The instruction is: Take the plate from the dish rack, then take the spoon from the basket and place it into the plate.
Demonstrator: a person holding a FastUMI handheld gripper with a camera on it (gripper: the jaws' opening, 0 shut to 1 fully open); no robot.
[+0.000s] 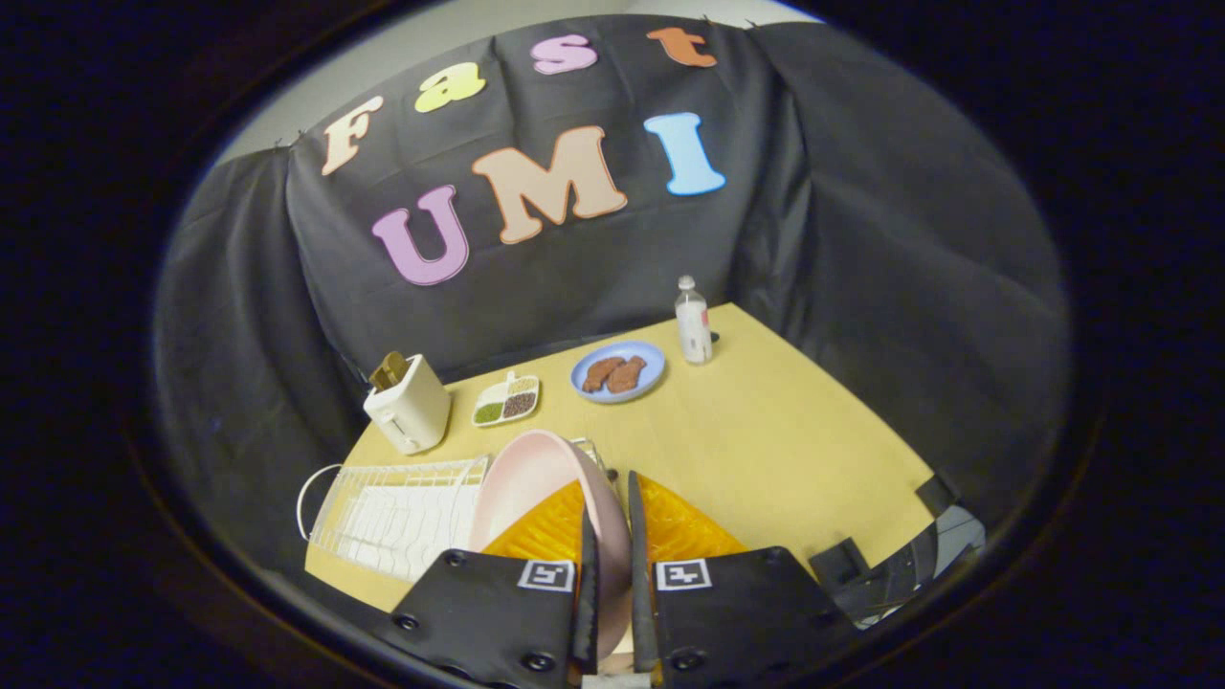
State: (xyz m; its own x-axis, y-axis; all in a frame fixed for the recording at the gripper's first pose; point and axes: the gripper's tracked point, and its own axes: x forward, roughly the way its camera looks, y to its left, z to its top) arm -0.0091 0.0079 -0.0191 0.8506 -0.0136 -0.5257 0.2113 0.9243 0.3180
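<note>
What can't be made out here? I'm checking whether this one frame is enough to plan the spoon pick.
- Spoon: the orange basket is largely covered by the pink plate and the tool; its contents are hidden.
- Grip: the tool's fingers close on the plate rim; the contact sits low and is hard to confirm.
- Dish rack: near edge cut off by the tool body.
- Divided dish: contents too small to name.

Yellow table (766,450), toaster (410,402), dish rack (402,512), blue plate (617,371), bottle (693,322)
</note>
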